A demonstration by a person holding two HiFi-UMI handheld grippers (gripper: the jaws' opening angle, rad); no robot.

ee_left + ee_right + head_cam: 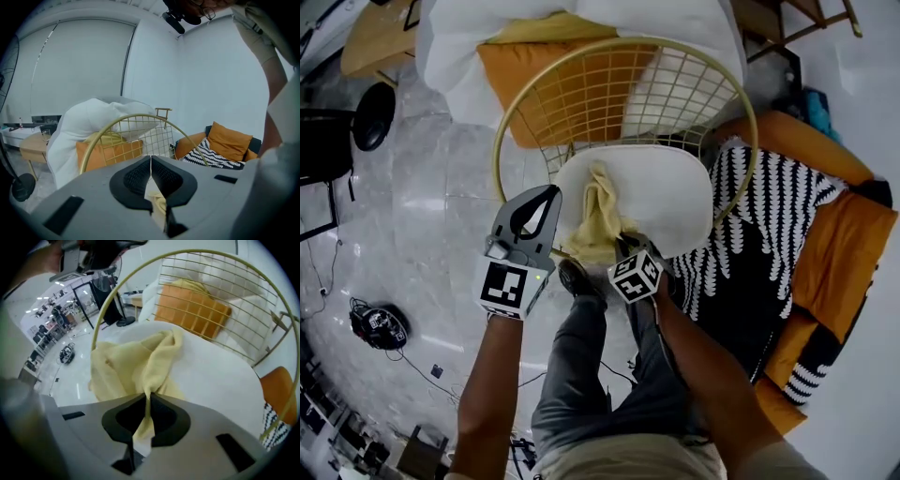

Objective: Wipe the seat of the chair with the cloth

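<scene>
While pinching the yellow cloth (598,220) in the right gripper (628,246), resting it on the seat (675,202). Holding the left gripper (551,194) closed, empty.

A lounge corner in an open office hall: glossy grey tiled floor (441,187), gold wire chair with a white seat (666,192) at twelve o'clock, orange-cushioned sofa (853,253) at three, round wooden table (380,37) at eleven.
</scene>
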